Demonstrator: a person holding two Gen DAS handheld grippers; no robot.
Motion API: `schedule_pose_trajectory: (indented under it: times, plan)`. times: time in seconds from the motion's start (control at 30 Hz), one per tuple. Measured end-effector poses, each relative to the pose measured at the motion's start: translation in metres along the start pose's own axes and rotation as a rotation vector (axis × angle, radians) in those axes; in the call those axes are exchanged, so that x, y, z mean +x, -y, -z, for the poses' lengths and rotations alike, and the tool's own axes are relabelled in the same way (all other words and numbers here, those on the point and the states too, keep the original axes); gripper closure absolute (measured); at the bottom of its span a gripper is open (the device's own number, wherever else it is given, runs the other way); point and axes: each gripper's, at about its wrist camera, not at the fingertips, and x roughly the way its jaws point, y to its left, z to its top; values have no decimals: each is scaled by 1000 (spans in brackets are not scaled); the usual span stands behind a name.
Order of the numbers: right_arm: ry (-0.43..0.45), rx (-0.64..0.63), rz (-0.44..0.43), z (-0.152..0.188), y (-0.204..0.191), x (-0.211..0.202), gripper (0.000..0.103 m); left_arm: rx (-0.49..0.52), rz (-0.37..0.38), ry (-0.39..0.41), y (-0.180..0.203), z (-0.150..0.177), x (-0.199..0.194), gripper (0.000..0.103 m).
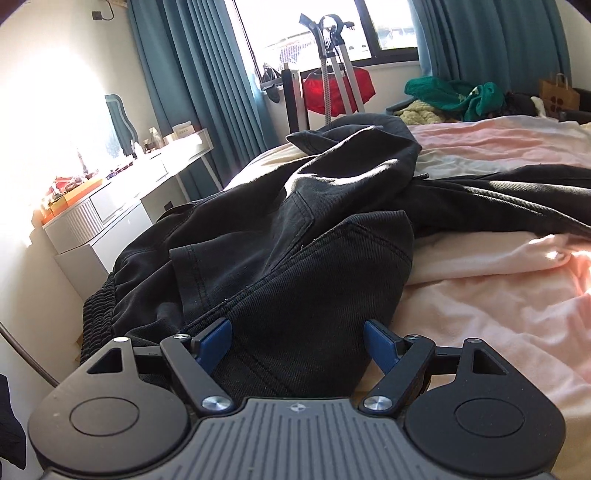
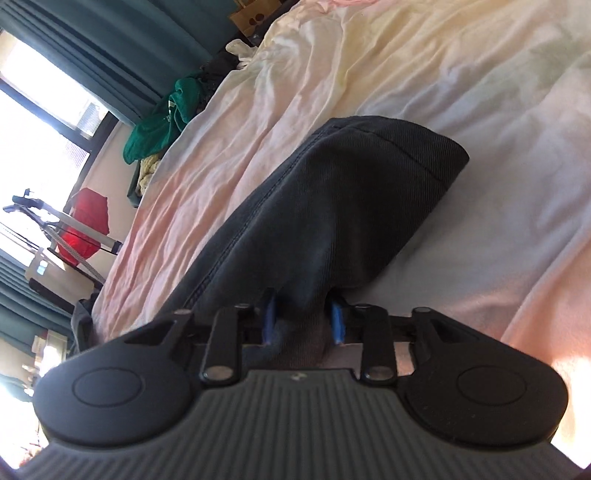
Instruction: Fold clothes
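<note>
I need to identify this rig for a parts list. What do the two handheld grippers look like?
Both match. The left gripper and the right gripper each have a grey ribbed body bearing a small round emblem, two round black matte discs at its sides, black linkage arms with silver screws and rivets, and blue pads on black fingers. No cables, hands or sleeves show.

You face bed (image 1: 498,295) under rumpled pink-and-cream sheet. Teal curtains (image 1: 192,81) frame bright window (image 1: 295,29) ahead. White dressing table (image 1: 122,206) stands against sunlit left wall, small clutter on top. Garment steamer stand (image 1: 340,74) beside window, red bag (image 1: 332,92) behind it. Brown paper bag (image 1: 559,96) far right.
</note>
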Motion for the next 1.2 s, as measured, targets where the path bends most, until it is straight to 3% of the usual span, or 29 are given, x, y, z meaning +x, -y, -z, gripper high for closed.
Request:
schedule_pose_trajectory:
  times: [0.1, 0.27, 0.4, 0.5, 0.63, 0.73, 0.8, 0.9, 1.0, 1.07, 1.2]
  plan:
    - [52, -18, -48, -10, -3, -2, 94, 25, -7, 0, 4, 0, 7, 20]
    - [250, 1, -211, -29, -15, -39, 95, 89, 10, 33, 7, 0, 2, 22]
    - [411, 21, -269, -48, -16, -70, 95, 102, 92, 132, -2, -4, -23, 24]
    - [442, 97, -196, -59, 3, -67, 96, 115, 134, 192, -7, -7, -37, 24]
    - [453, 155, -84, -68, 30, -52, 98, 102, 159, 164, -10, -9, -31, 24]
    - [431, 126, -75, -72, 36, -45, 98, 50, 172, 102, -15, -11, -21, 24]
    - [429, 110, -78, -70, 34, -45, 98, -25, 183, 49, -28, -15, -21, 24]
    - [429, 96, -81, -66, 29, -48, 98, -225, 233, -43, -66, -16, -34, 22]
    - [442, 69, -77, -65, 22, -53, 98, -522, 327, -155, -119, -1, -48, 16]
    - [448, 58, -76, -65, 19, -57, 98, -680, 377, -273, -147, 10, -48, 16]
    - [442, 49, -63, -64, 18, -61, 98, -816, 438, -419, -168, 34, -48, 12]
